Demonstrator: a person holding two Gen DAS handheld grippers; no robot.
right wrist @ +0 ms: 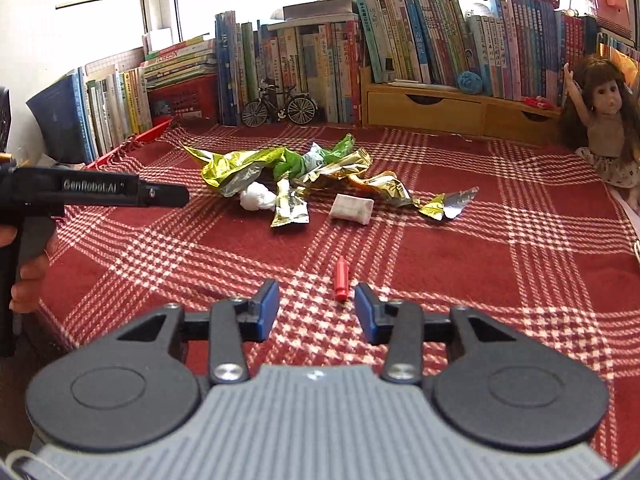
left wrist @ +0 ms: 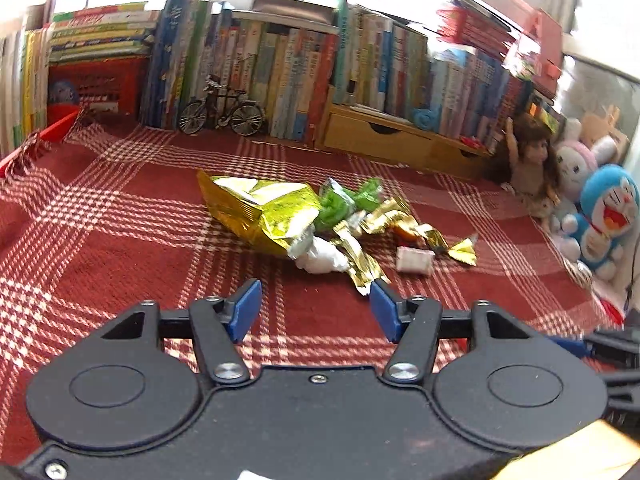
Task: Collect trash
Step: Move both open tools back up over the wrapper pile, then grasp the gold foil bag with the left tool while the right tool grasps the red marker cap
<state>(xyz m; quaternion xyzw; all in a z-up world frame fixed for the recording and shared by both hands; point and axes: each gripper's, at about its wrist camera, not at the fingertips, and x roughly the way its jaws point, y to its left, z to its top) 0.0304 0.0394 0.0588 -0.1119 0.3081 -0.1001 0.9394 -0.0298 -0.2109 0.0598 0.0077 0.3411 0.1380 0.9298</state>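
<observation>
The trash is seen heaped in the middle of the counter, on a red checked cloth: a gold foil bag, green wrappers, a white wad, a white packet and foil scraps. A small red cap lies apart from the heap, just ahead of the right hand-held gripper.

Both grippers are held above the cloth, short of the heap. The left hand-held gripper is seen partly open with nothing between its pads; the right one is likewise partly open and empty.

The step in hand is judged to be the approach before a pick. No bin is seen in either view. Next, a gripper would need to be lowered over one piece, probably the cap or a near wrapper, and closed on it.
</observation>
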